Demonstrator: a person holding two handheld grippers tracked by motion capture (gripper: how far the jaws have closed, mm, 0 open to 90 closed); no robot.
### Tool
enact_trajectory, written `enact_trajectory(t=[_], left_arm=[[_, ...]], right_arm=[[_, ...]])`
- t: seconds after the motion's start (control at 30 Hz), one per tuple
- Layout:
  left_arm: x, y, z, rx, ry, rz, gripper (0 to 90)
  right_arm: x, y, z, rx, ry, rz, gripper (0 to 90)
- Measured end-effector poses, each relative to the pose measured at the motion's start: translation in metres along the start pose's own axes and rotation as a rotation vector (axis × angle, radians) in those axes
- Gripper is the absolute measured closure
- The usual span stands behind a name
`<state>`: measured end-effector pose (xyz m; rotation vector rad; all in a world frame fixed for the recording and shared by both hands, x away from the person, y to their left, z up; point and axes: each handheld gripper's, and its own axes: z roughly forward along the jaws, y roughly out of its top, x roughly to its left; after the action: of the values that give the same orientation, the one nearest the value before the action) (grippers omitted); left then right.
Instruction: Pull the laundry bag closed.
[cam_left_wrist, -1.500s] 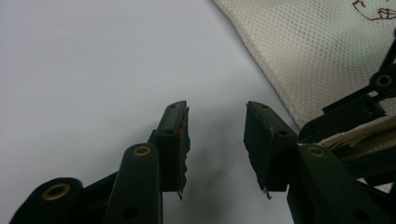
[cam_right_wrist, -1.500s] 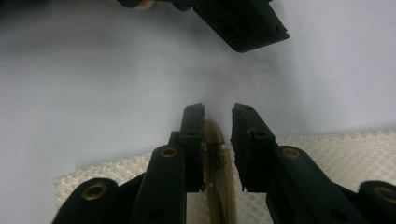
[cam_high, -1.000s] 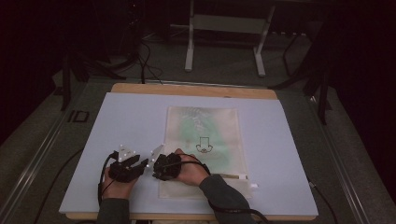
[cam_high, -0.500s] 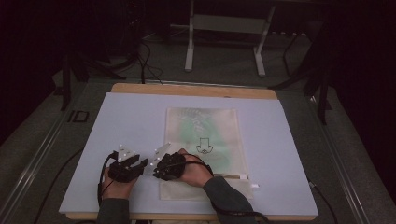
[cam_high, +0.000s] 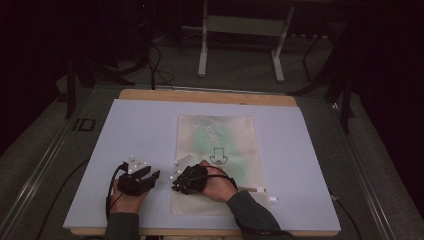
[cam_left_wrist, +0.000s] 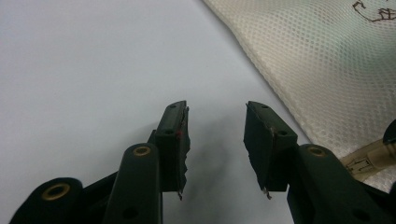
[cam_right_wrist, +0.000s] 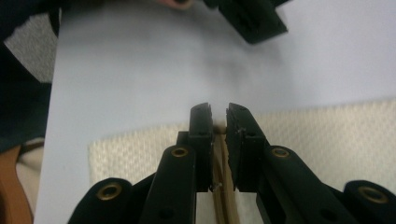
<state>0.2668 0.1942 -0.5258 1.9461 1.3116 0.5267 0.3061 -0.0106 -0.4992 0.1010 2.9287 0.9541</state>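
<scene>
So the cream mesh zip bag with a small dark line drawing on it (cam_high: 220, 160) lies flat on the pale blue counter (cam_high: 320, 165), long side running away from the person, roughly centre and a bit to the right. Both hands are down at its near left corner.

The right hand-held gripper (cam_right_wrist: 218, 116) sits over the bag's edge with its jaws drawn almost together around a tan band, which looks like the zipper tape or edge binding (cam_right_wrist: 219, 186). I'd call that a pinch on the strip, though the little gap at the tips means I can't swear it's fully clamped. My guess is it's pinning that end so the bag doesn't slide around.

The left hand-held gripper (cam_left_wrist: 217, 121) hovers over bare counter just beside the bag's left edge, jaws spread a fair way apart with nothing between them. It's pointed along the bag edge, so it's probably lined up to come in for the zipper pull or the fabric while the right one anchors things.
</scene>
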Motion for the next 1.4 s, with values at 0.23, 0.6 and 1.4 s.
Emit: enact_trajectory(t=[0.23, 0.6, 1.4], left_arm=[[-0.001, 0.000, 0.001, -0.004, -0.028, -0.003, 59.8], [-0.004, 0.001, 0.002, -0.006, -0.047, 0.010, 60.6], [-0.018, 0.003, 0.007, 0.011, -0.188, 0.058, 88.9]], right_arm=[[-0.004, -0.010, 0.003, 0.021, 0.014, 0.022, 80.6], [-0.006, -0.008, 0.011, 0.062, 0.027, 0.024, 80.4], [-0.002, -0.011, 0.013, 0.067, 0.020, 0.000, 81.7]])
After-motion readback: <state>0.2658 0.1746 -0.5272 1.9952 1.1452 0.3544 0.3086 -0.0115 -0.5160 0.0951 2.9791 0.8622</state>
